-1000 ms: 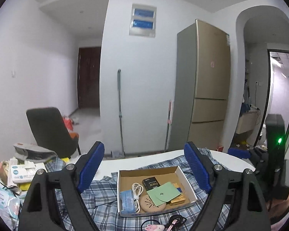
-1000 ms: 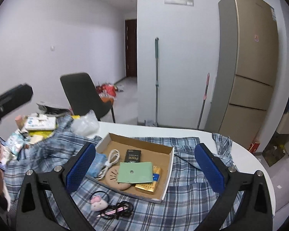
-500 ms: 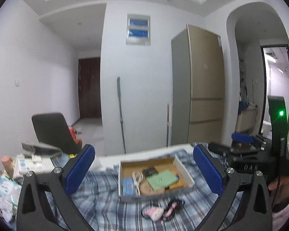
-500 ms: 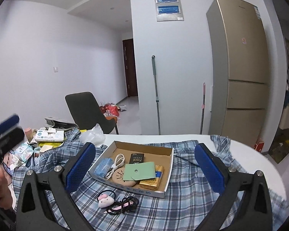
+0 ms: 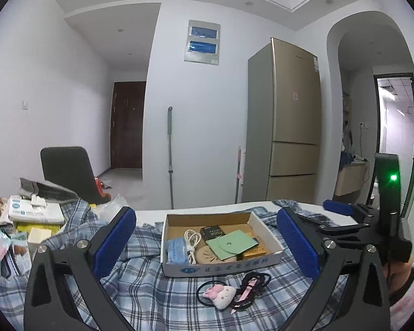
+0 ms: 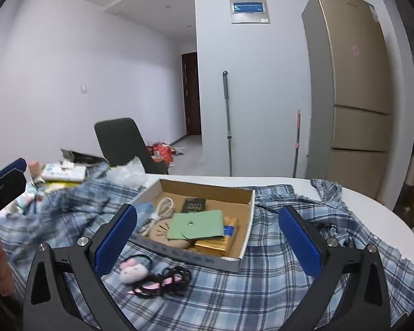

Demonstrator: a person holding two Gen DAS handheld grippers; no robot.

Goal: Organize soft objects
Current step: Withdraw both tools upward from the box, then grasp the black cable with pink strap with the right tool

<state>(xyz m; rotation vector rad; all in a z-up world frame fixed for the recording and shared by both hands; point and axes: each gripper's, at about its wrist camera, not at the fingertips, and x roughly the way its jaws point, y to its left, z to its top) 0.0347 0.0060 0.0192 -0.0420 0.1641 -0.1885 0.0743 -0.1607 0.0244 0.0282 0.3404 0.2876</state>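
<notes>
Plaid shirt [image 5: 140, 251] spread over surface under cardboard box [image 5: 220, 264]; lies ahead and below both tools, left tool [image 5: 207, 244] and right tool [image 6: 207, 240] gaping wide, empty, about equally near.

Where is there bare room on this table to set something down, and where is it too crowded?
Bare white table runs behind the cardboard box and around the right edge, past the plaid shirt. On the shirt, the flat stretch right of the box is free. In front of the box sit the pink plush hair tie and black hair bands; the left end is piled with packets.
</notes>
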